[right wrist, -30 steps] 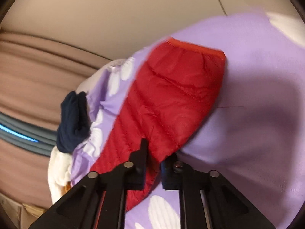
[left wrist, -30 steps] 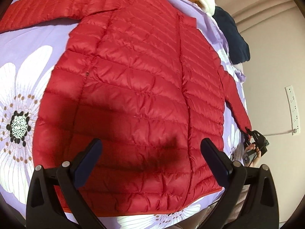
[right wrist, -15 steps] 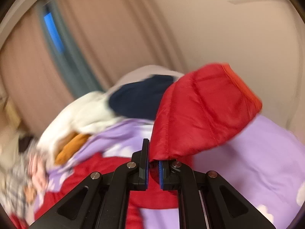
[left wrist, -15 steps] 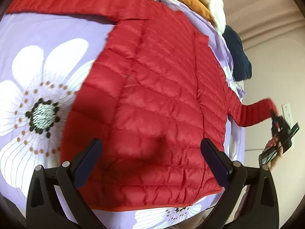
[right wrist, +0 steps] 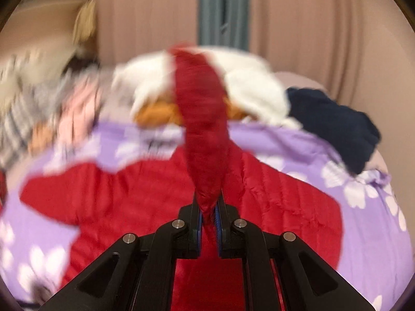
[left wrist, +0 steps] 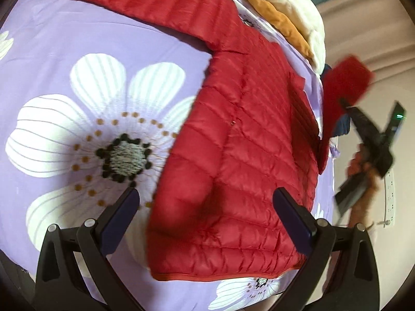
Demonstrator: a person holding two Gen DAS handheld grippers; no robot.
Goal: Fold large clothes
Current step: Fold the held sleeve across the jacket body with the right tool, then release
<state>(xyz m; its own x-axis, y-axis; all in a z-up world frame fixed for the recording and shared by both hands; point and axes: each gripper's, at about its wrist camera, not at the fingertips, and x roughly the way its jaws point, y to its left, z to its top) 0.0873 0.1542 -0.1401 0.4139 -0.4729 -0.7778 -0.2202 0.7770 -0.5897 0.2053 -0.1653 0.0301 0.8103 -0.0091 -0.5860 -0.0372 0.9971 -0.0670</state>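
Where the two wrist views overlap, the findings run largest first:
Bedsheet (left wrist: 64,39): lilac with white flowers; its edges are cut off by both lens rims.
Red puffer jacket (left wrist: 241,160): lies flat on the bedsheet, long axis running from the hem nearest the left camera up to the collar; one sleeve stretches flat toward the upper left.
Other sleeve (right wrist: 202,129): lifted clear of the jacket body, standing up from the pinch, cuff uppermost and blurred.
Clothes pile (right wrist: 249,83): white, orange and navy items beyond the collar; smeared, individual garments hard to make out.
Left gripper (left wrist: 206,207): jaws spread wide over the hem area, holding nothing.
Right gripper (right wrist: 207,213): clamped tight on the raised sleeve.
Person's hand (left wrist: 363,165): blurred, at the frame edge.
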